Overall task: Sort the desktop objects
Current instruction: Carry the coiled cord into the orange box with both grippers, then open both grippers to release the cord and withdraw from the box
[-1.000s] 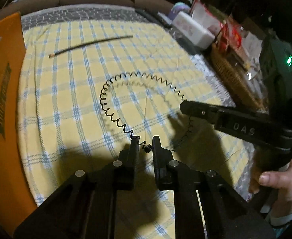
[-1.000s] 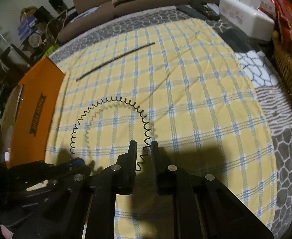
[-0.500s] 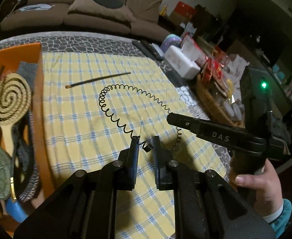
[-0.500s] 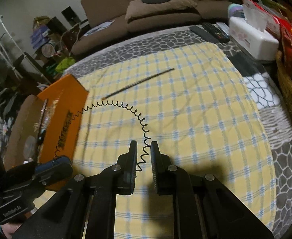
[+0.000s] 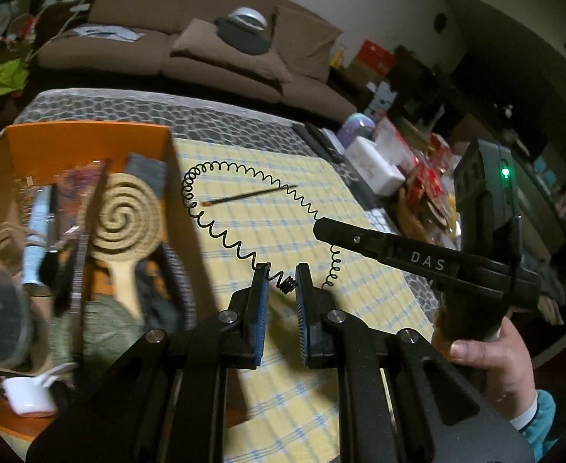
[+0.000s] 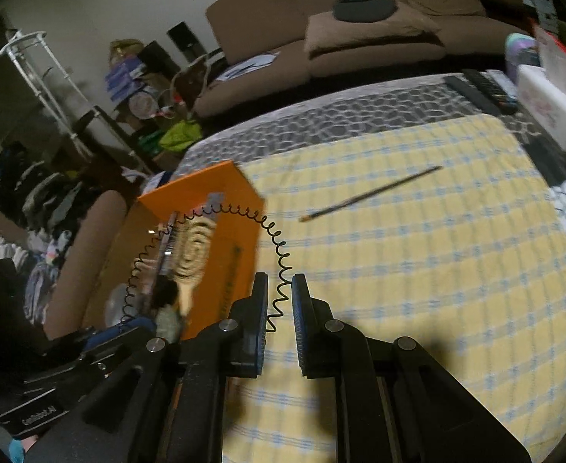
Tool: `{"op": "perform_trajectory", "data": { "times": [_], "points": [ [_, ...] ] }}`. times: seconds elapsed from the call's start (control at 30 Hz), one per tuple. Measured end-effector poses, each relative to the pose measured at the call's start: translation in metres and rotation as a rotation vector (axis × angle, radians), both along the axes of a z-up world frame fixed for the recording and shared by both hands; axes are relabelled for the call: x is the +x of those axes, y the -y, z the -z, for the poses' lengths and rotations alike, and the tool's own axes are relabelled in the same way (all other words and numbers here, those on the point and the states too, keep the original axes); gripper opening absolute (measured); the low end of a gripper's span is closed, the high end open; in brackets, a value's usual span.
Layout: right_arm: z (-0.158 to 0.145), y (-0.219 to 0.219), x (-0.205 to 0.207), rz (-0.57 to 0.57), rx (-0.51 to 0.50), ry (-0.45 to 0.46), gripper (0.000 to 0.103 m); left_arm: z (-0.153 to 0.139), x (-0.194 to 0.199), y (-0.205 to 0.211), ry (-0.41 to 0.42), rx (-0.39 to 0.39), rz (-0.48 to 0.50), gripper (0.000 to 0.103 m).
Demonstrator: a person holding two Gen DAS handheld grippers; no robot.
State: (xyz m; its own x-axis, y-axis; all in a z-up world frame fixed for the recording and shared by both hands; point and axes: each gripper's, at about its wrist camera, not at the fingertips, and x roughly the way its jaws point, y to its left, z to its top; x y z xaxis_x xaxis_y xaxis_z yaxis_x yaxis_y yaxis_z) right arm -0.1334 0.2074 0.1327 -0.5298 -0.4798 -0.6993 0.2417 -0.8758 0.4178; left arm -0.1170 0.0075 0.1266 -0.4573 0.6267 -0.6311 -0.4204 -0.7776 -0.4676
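Note:
A thin black coiled headband point(image 5: 221, 227) hangs in the air in an arch above the yellow checked cloth point(image 5: 283, 231). My left gripper point(image 5: 281, 283) is shut on one end of it. My right gripper point(image 6: 279, 293) is shut on the other end; the coil point(image 6: 244, 214) arches left toward the orange box point(image 6: 221, 189). The right gripper also shows in the left wrist view point(image 5: 321, 227). A thin pencil-like brush point(image 5: 250, 196) lies on the cloth; it also shows in the right wrist view point(image 6: 371, 193).
The orange box point(image 5: 86, 131) at the table's left holds a spiral wooden brush point(image 5: 122, 212), a blue tube point(image 5: 36, 231), a mirror and other items. A white tissue box point(image 6: 553, 112), remotes point(image 6: 483, 90) and a wicker basket point(image 5: 418, 212) line the right side. A brown sofa stands behind.
Both grippers have lifted the coiled headband off the cloth and carried it left, toward the orange box. The box's inside has come into view. The brush on the cloth has not moved.

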Motion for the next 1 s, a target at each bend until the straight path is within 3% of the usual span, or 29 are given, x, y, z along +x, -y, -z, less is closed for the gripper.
{"op": "perform_trajectory", "data": {
  "times": [0.33,0.73,0.77,0.83,0.9,1.0],
  "points": [
    [0.011,0.081,-0.012,-0.102,0.000,0.001,0.013,0.007,-0.020,0.075,0.035,0.000,-0.125,0.013],
    [0.034,0.119,-0.014,-0.157,0.055,0.042,0.018,0.027,-0.026,0.111,0.088,-0.109,-0.249,0.015],
    [0.035,0.121,-0.013,-0.157,0.061,0.042,0.020,0.026,-0.027,0.113,0.089,-0.110,-0.257,0.021],
    [0.033,0.121,-0.012,-0.158,0.063,0.035,0.035,0.025,-0.027,0.117,0.091,-0.106,-0.280,0.036],
    [0.030,0.119,-0.012,-0.161,0.054,0.032,0.038,0.023,-0.026,0.121,0.084,-0.102,-0.302,0.055],
    [0.025,0.111,-0.011,-0.153,0.038,0.026,0.039,0.019,-0.024,0.125,0.070,-0.099,-0.342,0.069]
  ]
}}
